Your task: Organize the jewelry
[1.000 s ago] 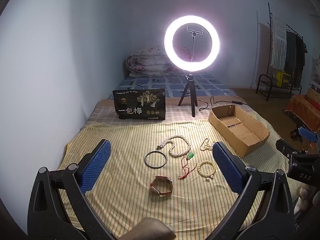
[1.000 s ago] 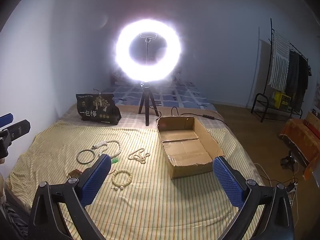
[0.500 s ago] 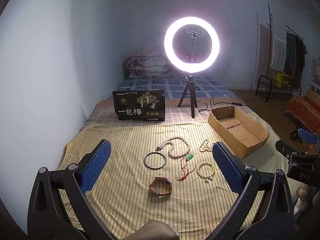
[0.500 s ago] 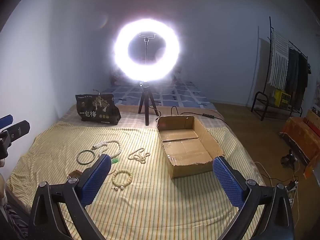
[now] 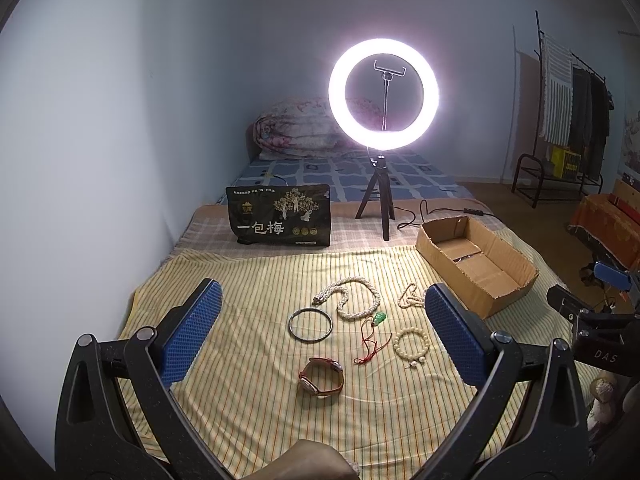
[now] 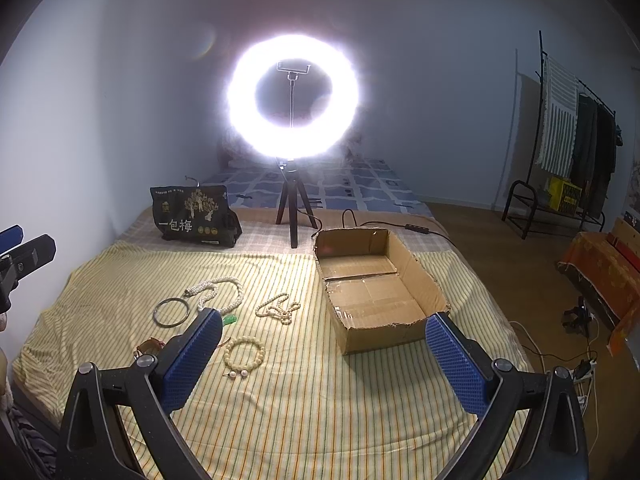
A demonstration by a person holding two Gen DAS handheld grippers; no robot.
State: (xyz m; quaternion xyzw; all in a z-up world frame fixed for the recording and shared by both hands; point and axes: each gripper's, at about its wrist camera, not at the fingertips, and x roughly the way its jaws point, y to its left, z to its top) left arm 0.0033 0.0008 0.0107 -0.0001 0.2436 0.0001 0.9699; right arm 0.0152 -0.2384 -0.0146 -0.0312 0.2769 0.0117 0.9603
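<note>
Loosely scattered jewelry [image 5: 352, 328], mostly pale beads

My pads [image 5: 191, 336] are blue, the sheet [image 6: 280, 392] yellow-striped, the box [image 6: 404, 332] brown, the bag [image 5: 280, 220] black, the pendant [image 5: 379, 318] green.

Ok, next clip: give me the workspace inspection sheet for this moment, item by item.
Surface: yellow striped bedsheet, wrinkled.
Job's things: pearl necklace, dark bangle, wristwatch, bead bracelet, red cord with green pendant and small bead strand, all loose on the sheet; open cardboard box with no jewelry inside.
Clutter: black printed bag.
Grippers: left tool and right tool both open, holding nothing, above the sheet.
Cables: black lead behind the box; wires on the floor.
Surroundings: lit ring light on a tripod, folded quilt, clothes rack.
</note>
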